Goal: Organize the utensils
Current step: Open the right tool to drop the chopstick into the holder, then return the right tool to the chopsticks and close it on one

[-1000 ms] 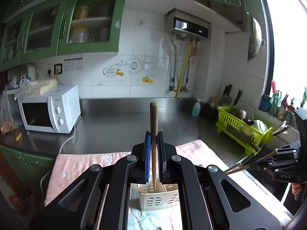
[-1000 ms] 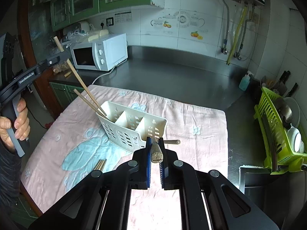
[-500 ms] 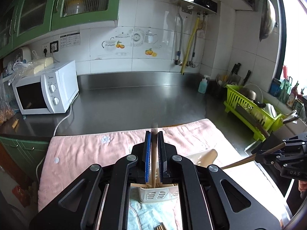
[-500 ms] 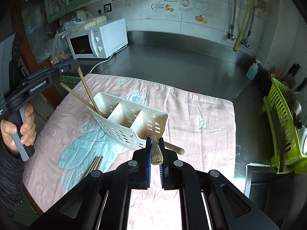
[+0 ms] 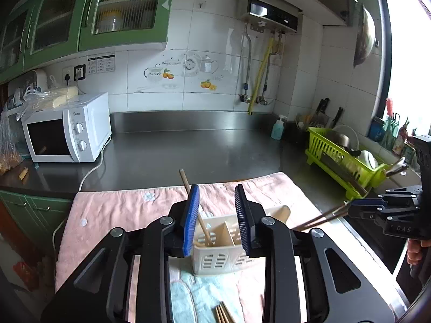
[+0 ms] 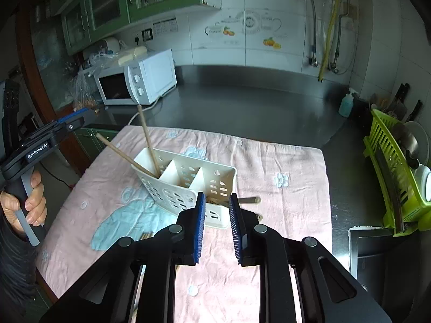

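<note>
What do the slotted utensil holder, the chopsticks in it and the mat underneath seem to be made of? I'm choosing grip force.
Utensil holder: looks like moulded plastic, cream, smooth and slightly glossy, with punched slots and thin dividers.
Chopsticks: probably wood or bamboo, matte tan, plain round sticks.
Mat: soft fabric, likely terry towel, pink with a pale blue patch; fuzzy, rumpled surface.

Daylight is pouring in from the window [image 5: 404,62] at the right, blowing it out to pure white. The steel tabletop [image 5: 188,150] is giving back a soft sheen. Fisheye bending is curving the cabinets [image 5: 80,13] and the walls, and the corners are falling to black. The right wrist view is looking dimmer, its wall tiles [image 6: 256,35] slightly smeared.
</note>
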`<state>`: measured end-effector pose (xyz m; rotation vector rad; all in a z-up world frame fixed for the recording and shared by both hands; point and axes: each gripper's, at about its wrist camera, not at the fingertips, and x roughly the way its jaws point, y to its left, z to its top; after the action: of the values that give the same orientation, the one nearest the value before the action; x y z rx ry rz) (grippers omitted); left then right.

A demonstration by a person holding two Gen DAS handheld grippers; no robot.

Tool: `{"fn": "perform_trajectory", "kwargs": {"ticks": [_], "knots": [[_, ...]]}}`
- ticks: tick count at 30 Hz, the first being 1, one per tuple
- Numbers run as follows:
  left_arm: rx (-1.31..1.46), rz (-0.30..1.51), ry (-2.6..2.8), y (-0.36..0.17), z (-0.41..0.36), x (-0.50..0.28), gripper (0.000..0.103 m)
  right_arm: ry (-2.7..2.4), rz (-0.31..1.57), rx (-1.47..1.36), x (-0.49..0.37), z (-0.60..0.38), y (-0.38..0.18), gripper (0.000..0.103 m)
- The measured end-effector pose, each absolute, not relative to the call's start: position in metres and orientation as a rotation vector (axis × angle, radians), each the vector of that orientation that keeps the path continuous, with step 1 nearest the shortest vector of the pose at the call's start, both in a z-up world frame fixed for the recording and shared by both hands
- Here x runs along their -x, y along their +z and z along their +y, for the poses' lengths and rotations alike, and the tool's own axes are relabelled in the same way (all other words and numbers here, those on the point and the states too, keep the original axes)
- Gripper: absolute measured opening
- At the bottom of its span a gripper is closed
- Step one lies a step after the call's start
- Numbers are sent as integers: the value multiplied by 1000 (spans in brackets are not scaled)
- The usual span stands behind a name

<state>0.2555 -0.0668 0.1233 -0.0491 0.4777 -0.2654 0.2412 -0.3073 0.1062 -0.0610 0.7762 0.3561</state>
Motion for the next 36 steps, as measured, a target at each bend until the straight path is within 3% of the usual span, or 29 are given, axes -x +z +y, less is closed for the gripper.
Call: {"fn": "perform_trajectory", "kwargs": {"ticks": [4, 8, 21, 36], "knots": [[30, 473, -253, 120, -61, -221, 40, 358, 736, 58, -201, -304, 97, 19], [10, 485, -237, 104, -53, -186, 45, 370, 741, 44, -162, -297, 67, 19], [17, 580, -191, 23, -28, -105, 45, 390, 860, -67, -67, -260, -56, 19], [47, 771, -223, -67, -34, -65, 45, 308, 913, -113, -43, -228, -114, 19]]}}
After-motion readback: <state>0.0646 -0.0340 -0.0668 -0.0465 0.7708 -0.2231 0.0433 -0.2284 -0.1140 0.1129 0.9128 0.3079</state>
